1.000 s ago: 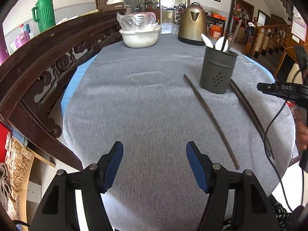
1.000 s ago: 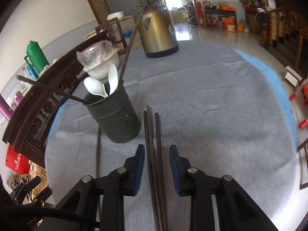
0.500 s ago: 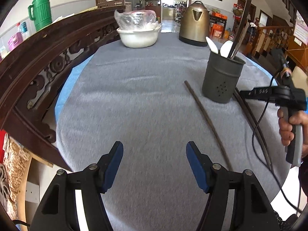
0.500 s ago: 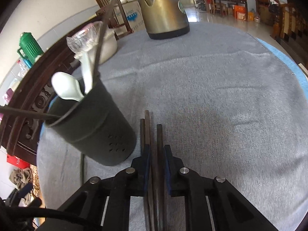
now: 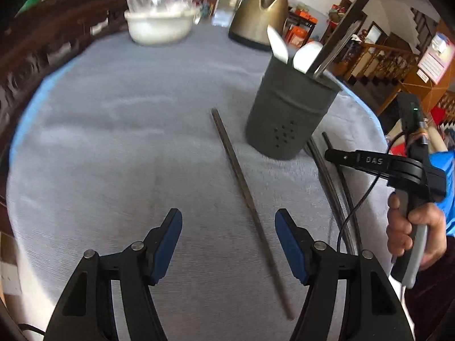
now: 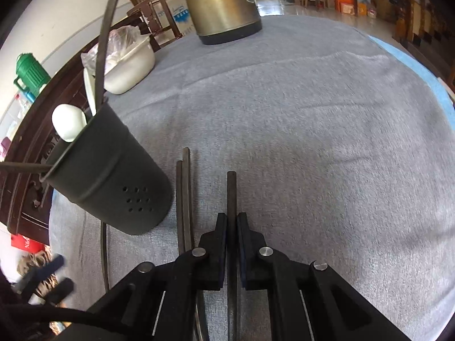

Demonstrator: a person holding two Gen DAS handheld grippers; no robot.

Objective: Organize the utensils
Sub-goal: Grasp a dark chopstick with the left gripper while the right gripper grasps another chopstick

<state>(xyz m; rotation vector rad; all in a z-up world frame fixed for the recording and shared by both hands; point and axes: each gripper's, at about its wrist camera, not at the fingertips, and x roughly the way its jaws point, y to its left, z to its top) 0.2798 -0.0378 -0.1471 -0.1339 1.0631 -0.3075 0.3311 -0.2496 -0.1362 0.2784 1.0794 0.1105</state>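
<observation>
A dark grey utensil holder (image 5: 287,113) (image 6: 111,176) stands on the grey tablecloth and holds white spoons (image 5: 305,56) and dark chopsticks. My right gripper (image 6: 231,218) is shut on one dark chopstick (image 6: 231,196), lifted a little off two other chopsticks (image 6: 183,196) lying right of the holder. It also shows in the left wrist view (image 5: 330,155). My left gripper (image 5: 227,224) is open and empty above the cloth, with a single chopstick (image 5: 241,190) lying between and beyond its fingers.
A brass kettle (image 5: 258,20) (image 6: 224,2) and a white bowl wrapped in plastic (image 5: 159,20) (image 6: 128,62) stand at the table's far side. A carved wooden rail (image 5: 37,48) runs along the left. A black cable (image 5: 355,207) hangs from the right gripper.
My right gripper closed on one chopstick and drew it to the right, apart from the other two. My left gripper moved forward toward the single chopstick and holder.
</observation>
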